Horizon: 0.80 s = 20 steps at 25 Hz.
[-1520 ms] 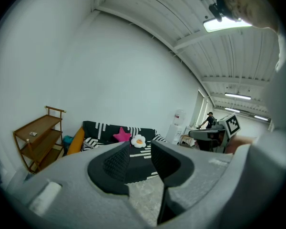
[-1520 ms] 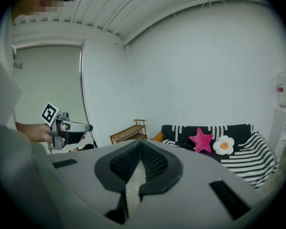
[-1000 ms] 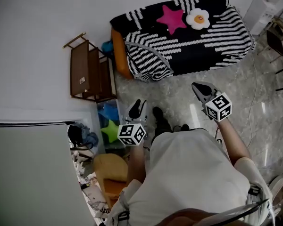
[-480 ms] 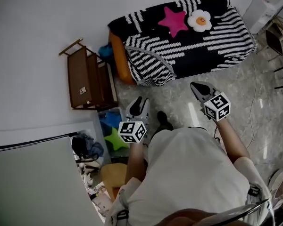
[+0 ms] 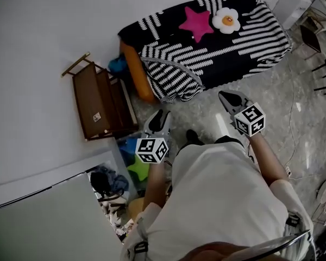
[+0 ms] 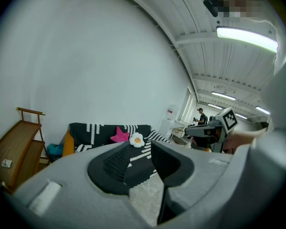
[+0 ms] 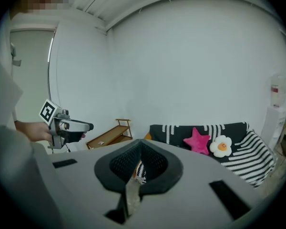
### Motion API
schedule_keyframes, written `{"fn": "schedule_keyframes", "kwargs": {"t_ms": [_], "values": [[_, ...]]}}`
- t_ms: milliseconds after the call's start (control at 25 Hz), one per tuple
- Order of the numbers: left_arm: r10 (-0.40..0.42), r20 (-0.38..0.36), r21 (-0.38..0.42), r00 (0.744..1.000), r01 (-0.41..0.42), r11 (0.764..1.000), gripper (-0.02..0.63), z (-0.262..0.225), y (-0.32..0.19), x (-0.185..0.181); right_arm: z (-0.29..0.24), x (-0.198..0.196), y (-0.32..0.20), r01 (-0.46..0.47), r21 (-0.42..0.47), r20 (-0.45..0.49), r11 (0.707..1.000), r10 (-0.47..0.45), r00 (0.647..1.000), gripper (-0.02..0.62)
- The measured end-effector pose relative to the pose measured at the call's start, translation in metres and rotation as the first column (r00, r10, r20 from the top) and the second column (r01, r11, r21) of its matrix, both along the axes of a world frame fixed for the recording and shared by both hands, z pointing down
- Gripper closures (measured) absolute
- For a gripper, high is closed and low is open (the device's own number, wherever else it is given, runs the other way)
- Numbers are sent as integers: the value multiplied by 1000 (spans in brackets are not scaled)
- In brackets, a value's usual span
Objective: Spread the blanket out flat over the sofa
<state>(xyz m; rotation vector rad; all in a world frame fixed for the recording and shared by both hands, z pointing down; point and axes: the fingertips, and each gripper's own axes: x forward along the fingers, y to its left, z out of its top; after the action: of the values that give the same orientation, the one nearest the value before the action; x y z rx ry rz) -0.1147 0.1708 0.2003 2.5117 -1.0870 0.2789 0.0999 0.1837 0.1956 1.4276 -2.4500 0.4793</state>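
Observation:
The black-and-white striped blanket (image 5: 233, 48) lies draped over the sofa by the far wall, hanging to the floor at the front. An orange sofa arm (image 5: 133, 72) shows at its left end. A pink star cushion (image 5: 194, 22) and a white flower cushion (image 5: 228, 19) rest on top. My left gripper (image 5: 160, 117) hovers over the floor short of the sofa's left corner, jaws open and empty. My right gripper (image 5: 224, 95) is held in front of the sofa's middle, shut with nothing in it. From the left gripper view the blanket (image 6: 93, 132) lies ahead; the right gripper view also shows the blanket (image 7: 255, 159).
A brown wooden rack (image 5: 100, 102) leans at the wall left of the sofa. A green star toy (image 5: 138, 167) and a heap of clutter (image 5: 111, 192) lie by my left side. Dark chairs (image 5: 323, 69) and a white cabinet (image 5: 290, 4) stand at the right.
The view has swung, so the sofa and the rack sit higher in the picture. Both grippers keep about the same pose short of the sofa; nothing was taken hold of.

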Motion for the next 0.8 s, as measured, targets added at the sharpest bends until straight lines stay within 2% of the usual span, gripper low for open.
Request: {"fn": "schedule_keyframes", "kwargs": {"t_ms": [280,480,800], "values": [[34,5,-13,999,-34,999,462,6,-35,-17,6,-21,-32,-13,-22,-16,1000,13,1000,592],[23,-1,-39,1000,-23,999,462,17,-51,-24,12,-29,-51,-1,-36,-41,999,0,999,592],[-16,9,-70,1000,17,997,462,38,-76,-14,35,-21,-85,48,-87,-44,995,-52,998,592]]}}
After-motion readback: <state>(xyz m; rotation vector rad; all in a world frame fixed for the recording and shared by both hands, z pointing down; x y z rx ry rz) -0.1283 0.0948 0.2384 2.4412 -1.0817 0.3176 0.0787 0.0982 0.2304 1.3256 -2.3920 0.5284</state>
